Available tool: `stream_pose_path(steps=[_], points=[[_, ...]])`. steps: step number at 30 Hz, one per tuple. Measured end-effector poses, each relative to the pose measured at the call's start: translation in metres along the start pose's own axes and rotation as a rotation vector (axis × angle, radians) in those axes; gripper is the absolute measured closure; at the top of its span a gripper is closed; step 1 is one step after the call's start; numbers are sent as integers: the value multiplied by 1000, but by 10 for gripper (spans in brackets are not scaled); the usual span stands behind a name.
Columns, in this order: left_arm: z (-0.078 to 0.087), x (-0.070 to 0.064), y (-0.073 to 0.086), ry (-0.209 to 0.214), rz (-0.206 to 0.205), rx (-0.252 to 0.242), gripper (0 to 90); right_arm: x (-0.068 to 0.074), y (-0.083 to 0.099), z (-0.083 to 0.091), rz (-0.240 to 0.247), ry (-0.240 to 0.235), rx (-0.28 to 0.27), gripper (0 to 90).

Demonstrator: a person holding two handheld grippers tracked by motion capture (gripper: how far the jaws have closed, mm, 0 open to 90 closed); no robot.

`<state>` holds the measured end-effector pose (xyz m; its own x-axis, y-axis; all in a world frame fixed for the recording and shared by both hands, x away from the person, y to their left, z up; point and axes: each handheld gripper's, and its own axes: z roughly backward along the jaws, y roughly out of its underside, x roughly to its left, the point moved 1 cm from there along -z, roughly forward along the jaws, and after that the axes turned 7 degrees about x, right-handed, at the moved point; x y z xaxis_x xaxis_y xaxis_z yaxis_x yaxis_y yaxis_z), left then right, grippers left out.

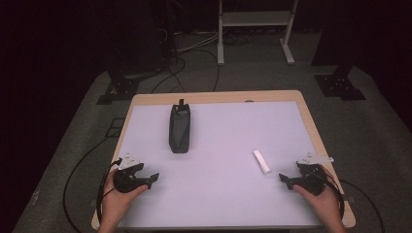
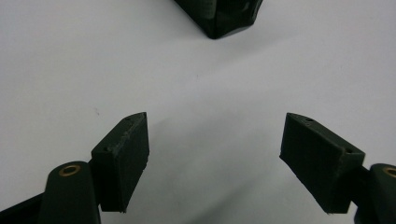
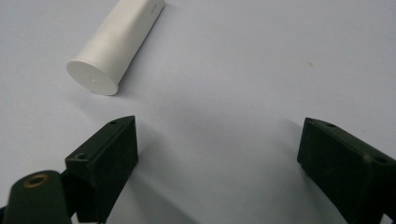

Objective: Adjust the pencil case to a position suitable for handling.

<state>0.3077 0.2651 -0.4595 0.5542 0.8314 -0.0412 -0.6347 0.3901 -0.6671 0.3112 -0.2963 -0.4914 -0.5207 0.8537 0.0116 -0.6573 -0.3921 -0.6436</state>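
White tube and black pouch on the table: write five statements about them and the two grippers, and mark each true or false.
1. The white tube lies on its side on the table. True.
2. The right gripper is shut on the white tube. False: its jaws stand wide apart, and the tube lies clear of them in the right gripper view.
3. The black pouch lies nearer the left gripper than the right one. True.
4. The left gripper holds the black pouch. False: its jaws are open with bare table between them, and the pouch lies beyond.
5. The white tube rests on top of the black pouch. False: the two lie apart on the table.
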Motion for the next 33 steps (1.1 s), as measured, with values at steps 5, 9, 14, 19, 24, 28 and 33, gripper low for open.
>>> stream_pose_path(steps=[5, 9, 14, 19, 24, 28, 33], points=[[1, 2, -11, -9, 0, -10, 232, 0, 0, 0, 0, 0, 0, 113], [1, 2, -18, -9, 1, -24, 235, 0, 0, 0, 0, 1, 0, 113], [1, 5, -28, -14, -1, -31, 243, 0, 0, 0, 0, 0, 0, 113], [2, 8, -41, -18, 0, -53, 244, 0, 0, 0, 1, 0, 0, 113], [1, 10, -46, -17, 7, -63, 246, 0, 0, 0, 1, 1, 0, 113], [-1, 13, -50, -12, 18, -74, 254, 0, 0, 0, 0, 0, 0, 113], [-1, 15, -58, -19, 11, -78, 254, 0, 0, 0, 1, 1, 0, 113]])
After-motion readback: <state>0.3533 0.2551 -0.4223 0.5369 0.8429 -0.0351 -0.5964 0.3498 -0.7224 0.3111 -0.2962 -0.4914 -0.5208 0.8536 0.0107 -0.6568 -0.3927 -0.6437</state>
